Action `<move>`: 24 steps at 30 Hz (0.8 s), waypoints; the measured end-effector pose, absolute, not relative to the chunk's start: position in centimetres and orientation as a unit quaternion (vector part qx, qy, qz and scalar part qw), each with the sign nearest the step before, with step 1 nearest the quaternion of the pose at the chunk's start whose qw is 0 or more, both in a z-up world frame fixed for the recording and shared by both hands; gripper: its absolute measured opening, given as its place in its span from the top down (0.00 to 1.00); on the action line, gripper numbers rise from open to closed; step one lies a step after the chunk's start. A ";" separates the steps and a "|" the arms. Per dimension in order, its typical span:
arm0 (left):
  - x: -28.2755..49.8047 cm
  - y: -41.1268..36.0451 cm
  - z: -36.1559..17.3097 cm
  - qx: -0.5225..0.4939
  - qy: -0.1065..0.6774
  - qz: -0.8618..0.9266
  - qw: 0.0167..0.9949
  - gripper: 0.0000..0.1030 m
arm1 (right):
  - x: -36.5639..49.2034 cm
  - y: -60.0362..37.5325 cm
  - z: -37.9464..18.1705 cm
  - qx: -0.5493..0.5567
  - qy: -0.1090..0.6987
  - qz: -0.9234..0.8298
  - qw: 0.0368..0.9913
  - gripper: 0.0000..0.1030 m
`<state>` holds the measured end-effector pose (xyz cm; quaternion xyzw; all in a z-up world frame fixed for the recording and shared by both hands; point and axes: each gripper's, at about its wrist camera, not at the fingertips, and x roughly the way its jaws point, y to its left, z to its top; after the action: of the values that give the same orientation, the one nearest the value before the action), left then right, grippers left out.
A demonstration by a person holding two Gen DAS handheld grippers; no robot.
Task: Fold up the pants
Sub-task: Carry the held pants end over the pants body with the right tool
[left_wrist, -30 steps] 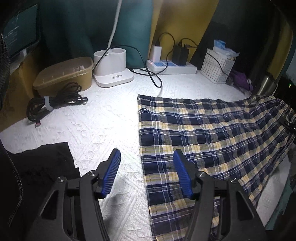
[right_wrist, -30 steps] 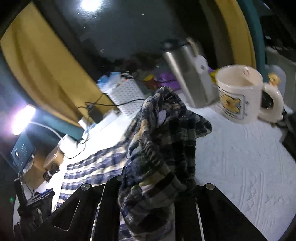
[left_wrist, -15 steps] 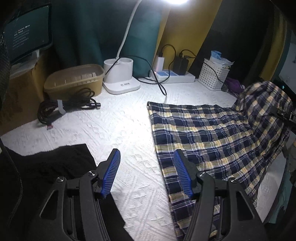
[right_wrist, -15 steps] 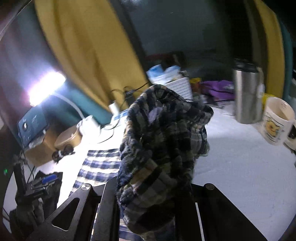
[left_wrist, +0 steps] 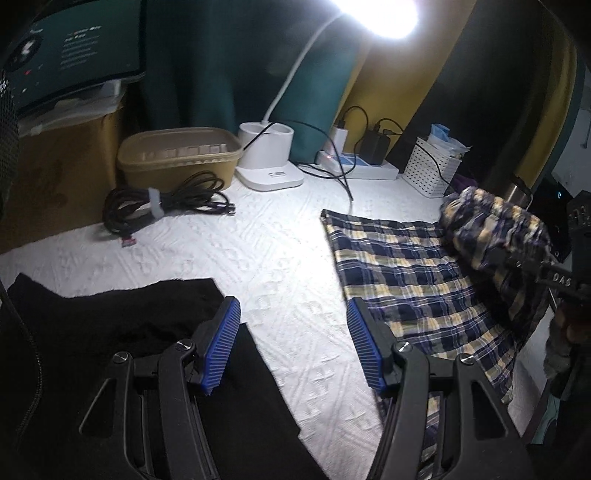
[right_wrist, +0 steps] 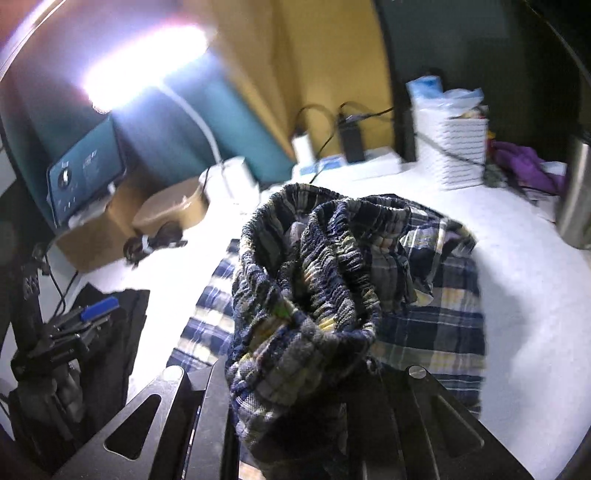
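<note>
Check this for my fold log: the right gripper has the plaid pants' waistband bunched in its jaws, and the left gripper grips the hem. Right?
Not quite. The left gripper grips nothing: the left wrist view shows its blue pads apart over the white tablecloth. The right gripper does hold the plaid pants by the waistband.

light: single desk lamp [left_wrist: 380,14], blown-out glare | room: dim, corners black | distortion: heavy fisheye bend at edges | blur: right wrist view smeared, left mostly sharp
</note>
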<state>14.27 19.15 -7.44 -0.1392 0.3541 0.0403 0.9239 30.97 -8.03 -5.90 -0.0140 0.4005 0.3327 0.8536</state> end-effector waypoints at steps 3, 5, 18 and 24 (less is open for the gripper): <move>13.8 19.8 -7.6 -0.144 0.353 0.043 0.923 0.42 | 30.6 -6.1 -6.8 -0.027 0.411 0.341 0.845 0.87; 13.5 20.2 -7.6 -0.146 0.352 0.044 0.924 0.42 | 30.2 -4.6 -7.5 -0.037 0.419 0.345 0.839 0.87; 11.3 22.0 -7.3 -0.152 0.343 0.060 0.925 0.42 | 28.3 -0.9 -9.5 -0.096 0.433 0.347 0.826 0.64; 10.6 21.8 -6.8 -0.148 0.339 0.067 0.927 0.42 | 26.7 -0.4 -8.9 -0.096 0.423 0.386 0.814 0.22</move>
<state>10.61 21.78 -6.84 -0.1481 0.3393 0.0668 0.9265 26.73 -0.41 -8.93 -0.0956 0.4234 0.3855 0.8142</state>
